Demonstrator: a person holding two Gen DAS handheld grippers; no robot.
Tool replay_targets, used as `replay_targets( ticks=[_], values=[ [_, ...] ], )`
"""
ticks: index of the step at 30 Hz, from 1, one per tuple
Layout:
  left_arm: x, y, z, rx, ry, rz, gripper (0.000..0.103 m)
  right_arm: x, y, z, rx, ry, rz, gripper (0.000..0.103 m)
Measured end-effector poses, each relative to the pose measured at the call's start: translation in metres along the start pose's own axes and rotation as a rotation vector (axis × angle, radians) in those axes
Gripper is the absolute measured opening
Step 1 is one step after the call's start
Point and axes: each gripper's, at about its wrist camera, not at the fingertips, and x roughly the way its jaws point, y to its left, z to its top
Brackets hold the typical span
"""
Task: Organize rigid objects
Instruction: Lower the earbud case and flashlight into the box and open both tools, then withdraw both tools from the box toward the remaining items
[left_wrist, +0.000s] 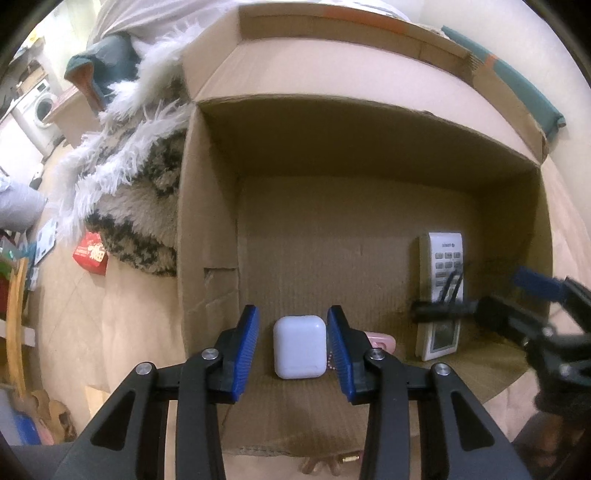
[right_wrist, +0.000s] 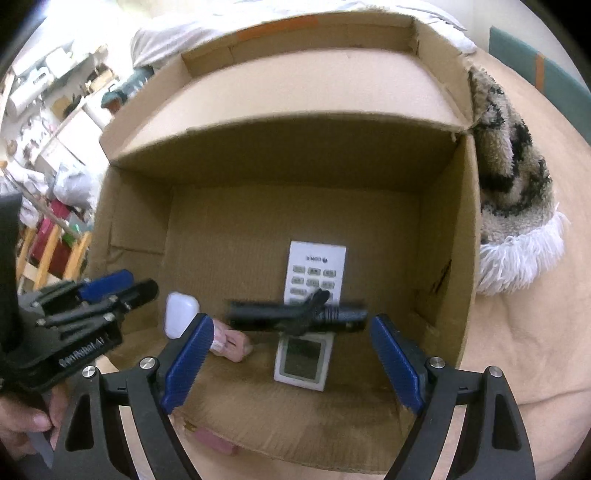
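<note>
reading "umirobot.ai" on left gripper (right_wrist: 122, 291)

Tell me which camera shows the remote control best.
The right wrist view: the remote control lies nearly centered, buttons and screen visible, though a black tool crosses it. The left wrist view shows it small at the right, partly covered.

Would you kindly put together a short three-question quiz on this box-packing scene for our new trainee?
1. True or false: the white remote lies inside the cardboard box.
2. What sits between the left gripper fingers? A) white earbud case B) red packet C) remote
3. Which object lies across the remote, ahead of the right gripper?

Key: 1 true; 2 A; 3 the black cable bundle.
</note>
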Motion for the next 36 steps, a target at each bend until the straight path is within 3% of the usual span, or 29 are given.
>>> replay_targets(
  ticks=[2,9,11,17,23,27,36],
  values=[
    [-0.003,-0.003,0.000,0.005,-0.007,-0.001,0.035,-0.005,-0.003,0.002,0.005,-0.019,0.010,0.100],
    [-0.012,-0.004,0.001,0.004,-0.020,-0.004,0.038,-0.009,-0.012,0.005,0.058,-0.041,0.023,0.101],
    [-0.016,-0.006,0.000,0.009,-0.028,0.005,0.050,-0.009,-0.012,0.005,0.060,-0.043,0.024,0.101],
    [-0.031,-0.010,-0.001,0.025,-0.063,-0.013,0.061,-0.015,-0.012,0.004,0.059,-0.058,0.023,0.101],
    [-0.051,-0.005,-0.004,0.025,-0.086,-0.049,0.064,-0.029,-0.014,-0.001,0.074,-0.087,0.029,0.101],
    [-0.067,0.007,-0.011,-0.014,-0.111,-0.029,0.067,-0.042,-0.014,-0.010,0.076,-0.095,0.031,0.101],
    [-0.066,0.030,-0.042,-0.089,-0.041,-0.034,0.068,-0.059,-0.020,-0.039,0.128,-0.086,0.082,0.101]
  ],
)
